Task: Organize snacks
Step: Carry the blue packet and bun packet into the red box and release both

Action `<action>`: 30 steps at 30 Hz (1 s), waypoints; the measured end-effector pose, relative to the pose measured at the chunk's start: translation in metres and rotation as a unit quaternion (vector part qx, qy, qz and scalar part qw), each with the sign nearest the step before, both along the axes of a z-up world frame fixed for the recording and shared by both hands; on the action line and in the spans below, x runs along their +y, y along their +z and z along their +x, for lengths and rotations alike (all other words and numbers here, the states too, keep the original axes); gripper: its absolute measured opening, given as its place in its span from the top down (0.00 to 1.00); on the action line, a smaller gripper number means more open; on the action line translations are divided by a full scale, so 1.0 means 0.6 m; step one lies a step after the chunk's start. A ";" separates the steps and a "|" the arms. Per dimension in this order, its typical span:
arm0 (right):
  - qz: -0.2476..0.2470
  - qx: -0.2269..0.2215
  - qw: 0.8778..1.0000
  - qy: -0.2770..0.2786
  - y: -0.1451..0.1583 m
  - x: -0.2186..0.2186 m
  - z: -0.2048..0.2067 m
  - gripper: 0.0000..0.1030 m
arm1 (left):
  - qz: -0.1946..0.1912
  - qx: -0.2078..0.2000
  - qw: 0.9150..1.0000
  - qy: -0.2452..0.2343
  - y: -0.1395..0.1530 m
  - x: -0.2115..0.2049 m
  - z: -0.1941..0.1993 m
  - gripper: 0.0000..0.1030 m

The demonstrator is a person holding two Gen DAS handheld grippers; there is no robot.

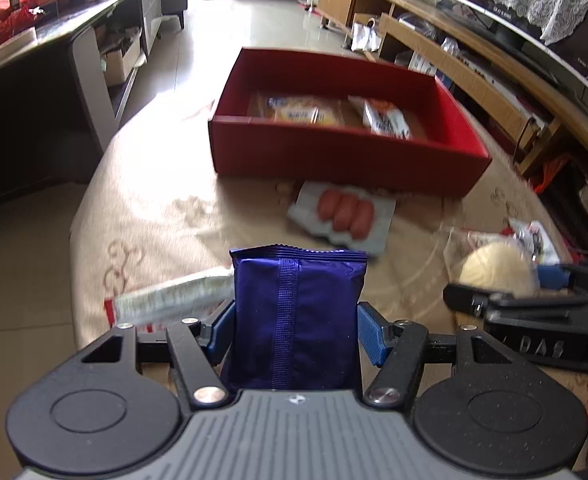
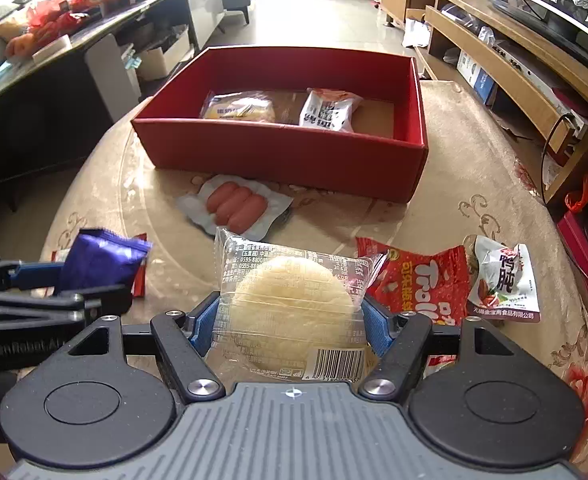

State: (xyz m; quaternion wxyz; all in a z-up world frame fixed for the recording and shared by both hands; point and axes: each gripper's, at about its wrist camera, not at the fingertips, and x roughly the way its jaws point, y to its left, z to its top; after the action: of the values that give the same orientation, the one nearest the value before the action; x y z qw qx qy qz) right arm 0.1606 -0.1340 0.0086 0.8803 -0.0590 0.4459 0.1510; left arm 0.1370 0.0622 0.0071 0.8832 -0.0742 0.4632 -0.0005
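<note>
A red box point(image 1: 346, 156) point(image 2: 282, 156) stands on the round table and holds a yellow snack pack point(image 2: 240, 110) and a white snack pack point(image 2: 328, 110). My left gripper point(image 1: 296, 332) is shut on a purple snack pack point(image 1: 296, 316), held above the table; it also shows in the right wrist view point(image 2: 98, 262). My right gripper point(image 2: 290, 328) is shut on a clear-wrapped round bun point(image 2: 290, 300), also seen in the left wrist view point(image 1: 494, 270). A sausage pack point(image 2: 236, 204) point(image 1: 344, 214) lies before the box.
A red snack bag point(image 2: 422, 280) and a white snack bag point(image 2: 502, 280) lie at the right of the table point(image 2: 454, 160). A white stick pack point(image 1: 174, 296) lies at the left. A dark counter point(image 2: 54, 52) stands left, wooden shelves point(image 2: 514, 60) right.
</note>
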 end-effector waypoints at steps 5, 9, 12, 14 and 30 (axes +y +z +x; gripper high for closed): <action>0.003 -0.007 1.000 -0.011 0.007 -0.006 0.012 0.26 | 0.003 -0.022 1.000 -0.002 0.020 -0.004 0.028 0.44; 0.008 -0.013 1.000 -0.020 0.015 -0.012 0.024 0.26 | -0.001 -0.032 0.999 -0.003 0.032 -0.007 0.053 0.44; 0.012 -0.018 0.999 -0.025 0.021 -0.015 0.035 0.26 | -0.003 -0.039 0.999 -0.005 0.039 -0.010 0.069 0.44; 0.014 -0.021 0.999 -0.028 0.024 -0.017 0.042 0.26 | -0.003 -0.042 0.999 -0.005 0.043 -0.012 0.078 0.44; 0.029 -0.046 0.998 -0.038 0.054 -0.009 0.095 0.26 | 0.007 -0.069 0.998 -0.010 0.065 -0.032 0.153 0.44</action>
State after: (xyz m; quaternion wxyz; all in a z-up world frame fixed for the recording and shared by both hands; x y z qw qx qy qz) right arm 0.2177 -0.1396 0.0408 0.9063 -0.0233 0.4020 0.1280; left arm 0.2286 0.0428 0.0463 0.9134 -0.0634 0.4019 -0.0118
